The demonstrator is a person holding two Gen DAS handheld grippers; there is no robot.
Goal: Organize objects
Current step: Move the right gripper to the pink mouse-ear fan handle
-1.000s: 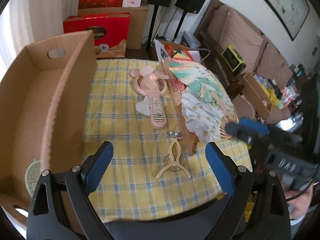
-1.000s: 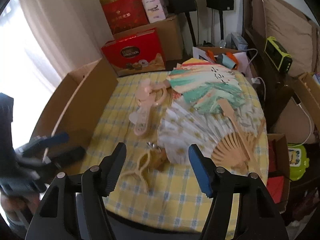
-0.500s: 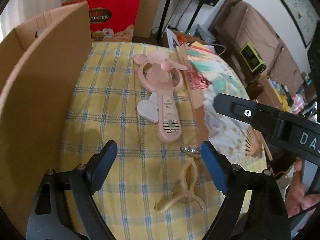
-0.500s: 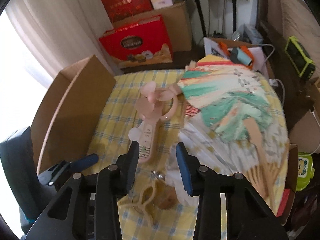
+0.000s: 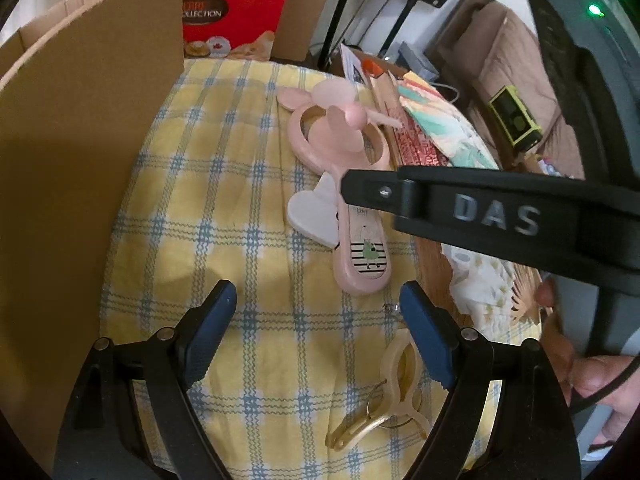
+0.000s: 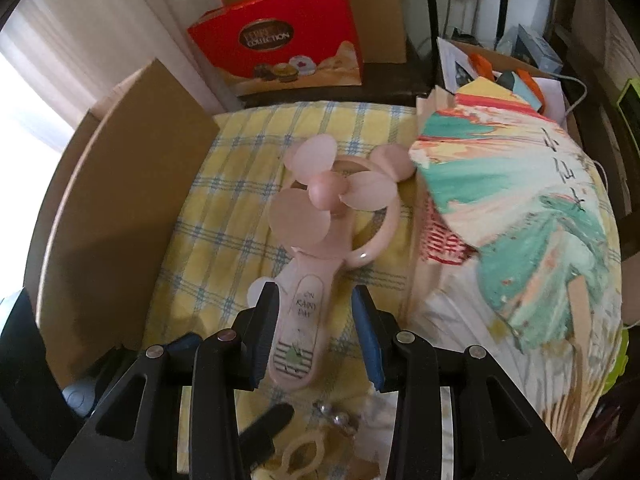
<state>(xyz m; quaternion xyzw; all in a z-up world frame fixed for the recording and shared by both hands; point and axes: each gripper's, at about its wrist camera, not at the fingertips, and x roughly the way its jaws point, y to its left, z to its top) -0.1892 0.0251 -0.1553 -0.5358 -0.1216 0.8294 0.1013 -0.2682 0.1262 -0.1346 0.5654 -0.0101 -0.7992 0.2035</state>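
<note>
A pink hand-held fan lies on the yellow checked tablecloth; it also shows in the left wrist view. My right gripper is open, its blue-padded fingers either side of the fan's handle with gaps on both sides. Its black finger crosses over the fan in the left wrist view. My left gripper is open and empty, low over the cloth near the fan's handle end. A cream clip lies beside its right finger.
A tall cardboard box stands along the left of the table. Paper folding fans cover the right side. A red gift box and more cartons stand behind the table.
My right gripper has moved forward and down over the fan's handle, its fingers now straddling it. My left gripper has moved closer to the cloth and the fan.
</note>
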